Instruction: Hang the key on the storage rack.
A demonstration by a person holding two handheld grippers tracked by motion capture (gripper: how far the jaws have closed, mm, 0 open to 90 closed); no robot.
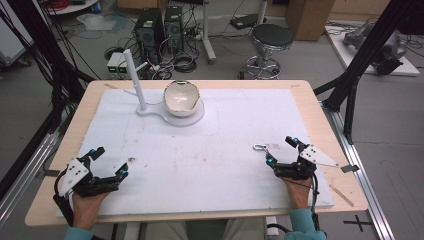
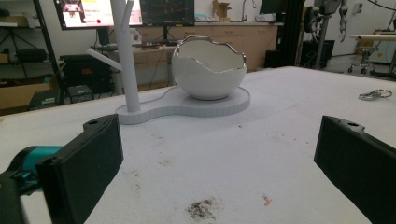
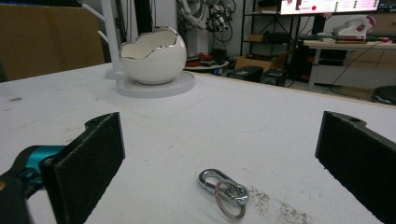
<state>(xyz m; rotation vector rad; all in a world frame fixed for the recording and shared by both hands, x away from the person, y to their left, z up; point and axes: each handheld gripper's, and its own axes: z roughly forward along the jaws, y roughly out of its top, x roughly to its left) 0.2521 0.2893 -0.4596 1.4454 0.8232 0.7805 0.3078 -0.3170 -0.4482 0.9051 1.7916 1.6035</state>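
The right gripper (image 1: 281, 149) rests low on the table (image 1: 200, 165) with its 2 fingers (image 3: 88, 158) spread as wide as they go and nothing between the pads. The key ring (image 3: 224, 190), a small silver clip with a ring through it, lies flat on the white mat just ahead of them, roughly midway between the fingers and a little toward the left one in the right gripper view. In the high view the key ring (image 1: 259, 147) sits just left of the right gripper's tips, near but not touching. That wide stance looks like a set-up for closing on it from both sides.

The left gripper (image 1: 111, 160) lies near the table's left front corner, well apart from the key ring, its fingers (image 2: 84, 163) also fully spread and empty, so it seems parked out of the way.

Farther back stands a white stand (image 1: 170, 114) with a branched post (image 1: 135, 80) and an egg-shaped bowl (image 1: 181, 97) on its round base; the post's arms probably serve for hanging such a ring, and the bowl for dropping it in.
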